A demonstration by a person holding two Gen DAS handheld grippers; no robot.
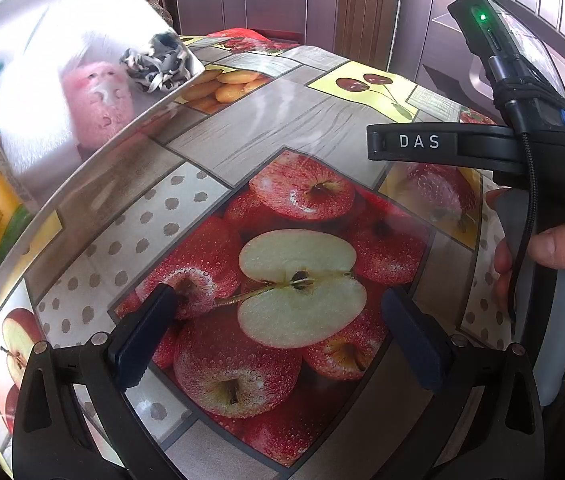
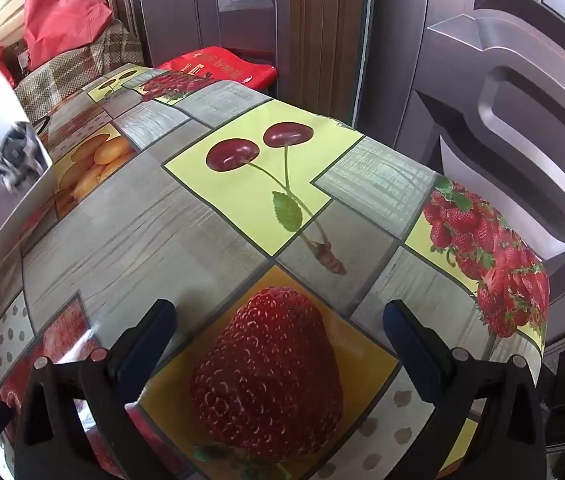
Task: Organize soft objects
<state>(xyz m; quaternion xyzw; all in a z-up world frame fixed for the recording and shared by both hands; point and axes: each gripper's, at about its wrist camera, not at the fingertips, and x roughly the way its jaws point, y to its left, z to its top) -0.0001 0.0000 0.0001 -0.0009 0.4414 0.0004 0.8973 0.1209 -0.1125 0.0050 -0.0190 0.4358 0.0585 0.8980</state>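
Pink plush toy (image 1: 98, 98) and grey-white rag bundle (image 1: 158, 64) sit in a white box (image 1: 34, 92) at the table's far left corner, well apart from both grippers. Left gripper (image 1: 278, 316) and right gripper (image 2: 278, 328) hover with jaws apart, empty. Risk, I'd judge: nudging the box over the left edge. Tablecloth (image 2: 154, 216) between offers open room.

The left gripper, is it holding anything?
No. The left gripper is open, its fingers apart over the bare tablecloth, nothing between them.
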